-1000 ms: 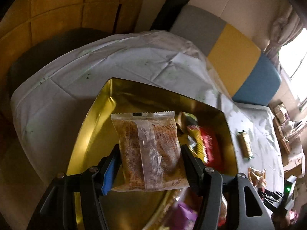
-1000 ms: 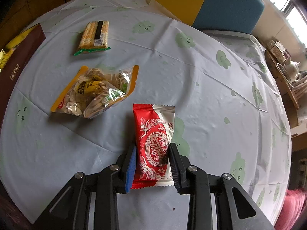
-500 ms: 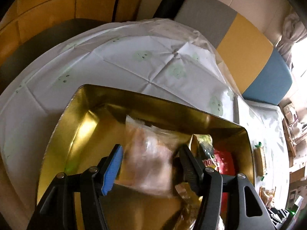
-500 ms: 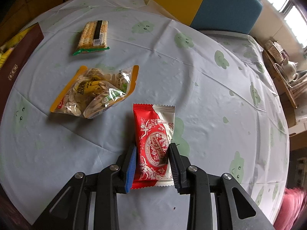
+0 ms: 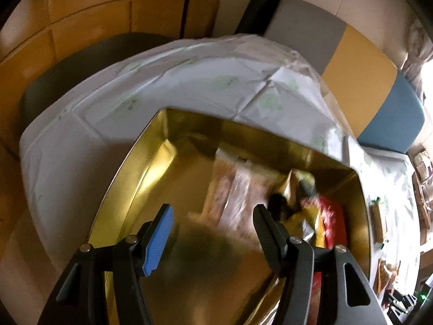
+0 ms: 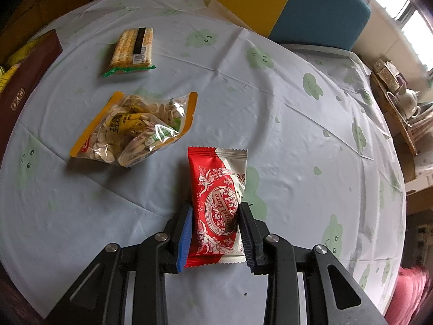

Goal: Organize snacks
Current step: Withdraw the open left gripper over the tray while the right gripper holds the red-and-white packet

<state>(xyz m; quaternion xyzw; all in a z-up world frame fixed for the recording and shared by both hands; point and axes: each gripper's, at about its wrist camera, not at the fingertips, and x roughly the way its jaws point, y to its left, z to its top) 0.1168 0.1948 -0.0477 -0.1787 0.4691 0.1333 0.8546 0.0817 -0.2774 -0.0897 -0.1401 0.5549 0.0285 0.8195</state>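
In the left wrist view my left gripper (image 5: 212, 223) is open and empty above a gold tin (image 5: 151, 168). A clear packet of brown cake (image 5: 238, 189) lies blurred on the tin floor, ahead of the fingers. Yellow and red snack packets (image 5: 323, 216) lie beside it at the right. In the right wrist view my right gripper (image 6: 215, 227) is shut on a red and white snack packet (image 6: 217, 203), held just above the table.
A bag of pale seeds (image 6: 135, 128) and a cracker pack (image 6: 134, 50) lie on the flowered tablecloth (image 6: 297, 135). A dark red box (image 6: 24, 81) stands at the left edge. A cushioned bench (image 5: 365, 81) runs behind the table.
My left gripper opened and let go of the cake packet, which dropped into the gold tin. My right gripper has held still with the red packet.
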